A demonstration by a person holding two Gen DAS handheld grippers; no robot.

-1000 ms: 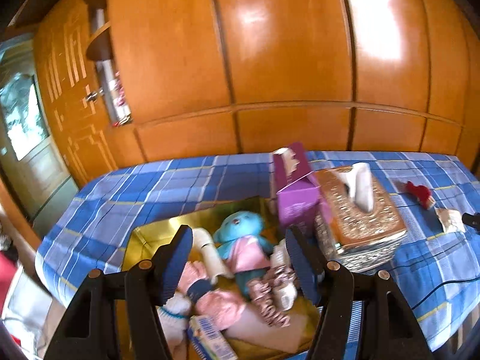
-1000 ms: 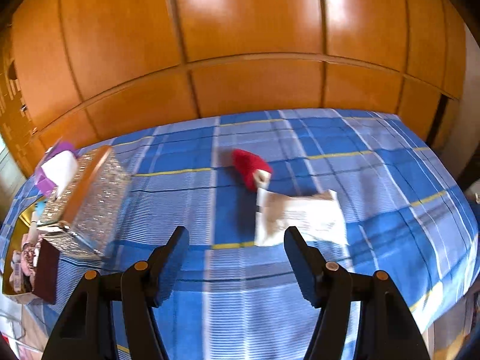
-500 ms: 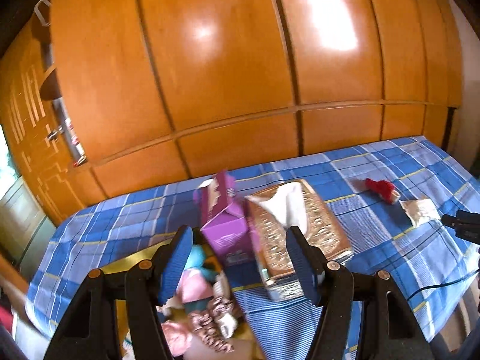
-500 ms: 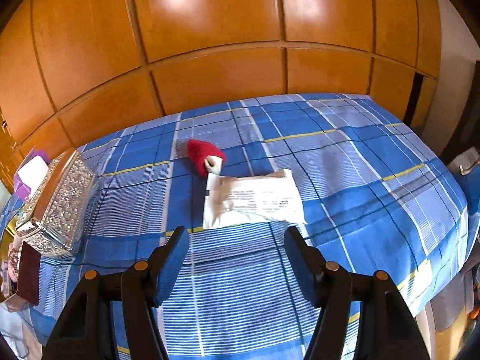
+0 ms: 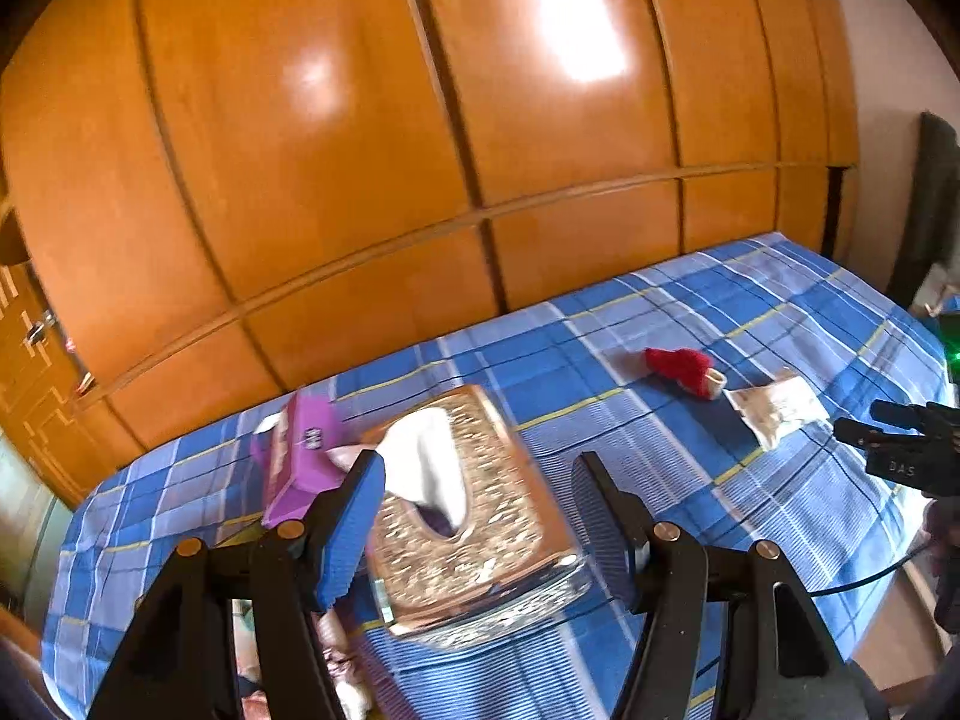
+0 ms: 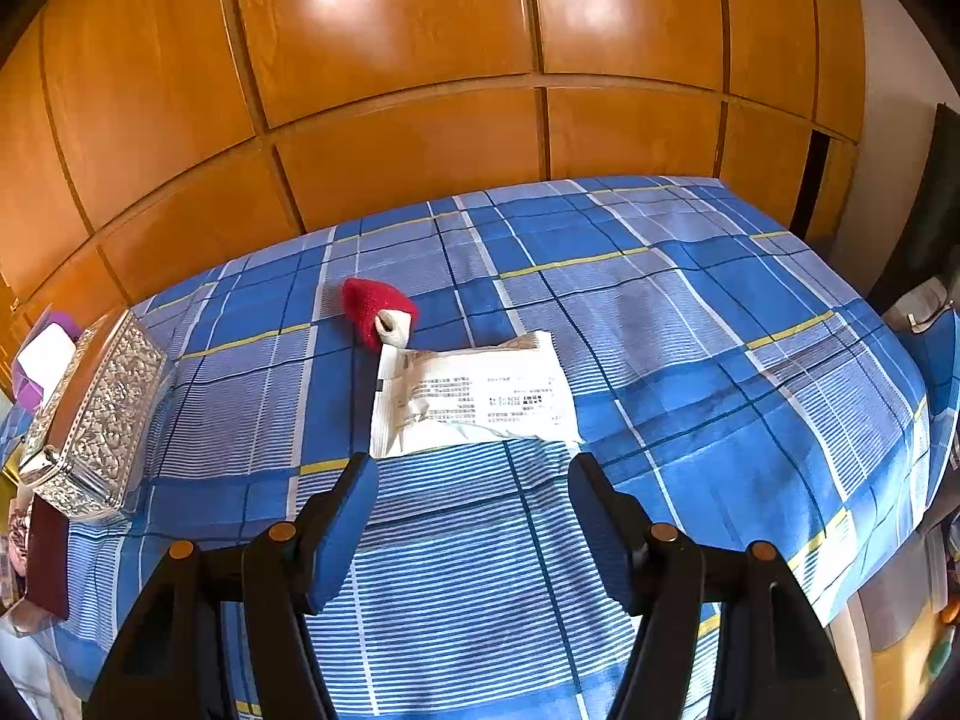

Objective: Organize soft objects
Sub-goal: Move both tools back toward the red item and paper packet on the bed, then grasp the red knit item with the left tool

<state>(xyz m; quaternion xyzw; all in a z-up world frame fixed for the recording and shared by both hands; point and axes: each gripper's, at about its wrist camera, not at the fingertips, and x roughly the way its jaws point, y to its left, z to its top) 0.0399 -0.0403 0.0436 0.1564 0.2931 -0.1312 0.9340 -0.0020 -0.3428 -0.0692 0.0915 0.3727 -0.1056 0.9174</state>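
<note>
One red sock (image 6: 375, 307), rolled, beside wht packet (image 6: 471, 393).

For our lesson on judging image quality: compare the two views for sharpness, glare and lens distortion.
Left wrist view: motion blur smears the tissue box and purple carton; white glare patches on the wooden panels. Right wrist view: sharp enough to see print lines on the white packet, with softer glare on the panels. Both views: fisheye bends the panel seams and checked cloth.
</note>
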